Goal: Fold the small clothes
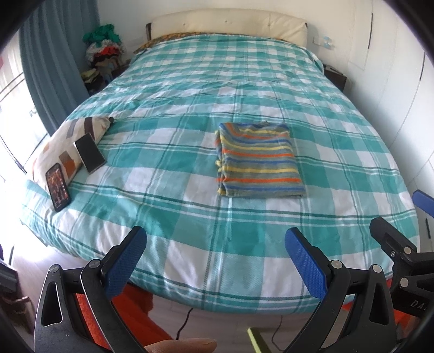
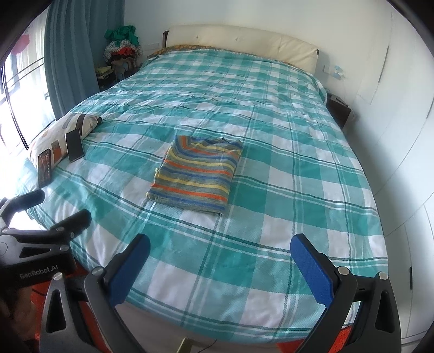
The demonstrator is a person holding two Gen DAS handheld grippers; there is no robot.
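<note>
Left wrist view: your left gripper (image 1: 214, 260) gapes wide and empty; the folded striped knit garment in orange, yellow and blue (image 1: 257, 160) lies well ahead, slightly right of its fingers. Your right gripper (image 2: 219, 267), equally spread and empty, sees it ahead-left (long axis running away from you), neither clearly nearer.

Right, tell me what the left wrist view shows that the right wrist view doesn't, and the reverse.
Only the left wrist view shows a fingertip at the bottom edge and the open right gripper at the right edge. Only the right wrist view shows the open left gripper at its left edge, with lettering on its body. Both show the folded striped garment lying free on the checked bed cover, two phones propped against a cushion, and the headboard.
</note>
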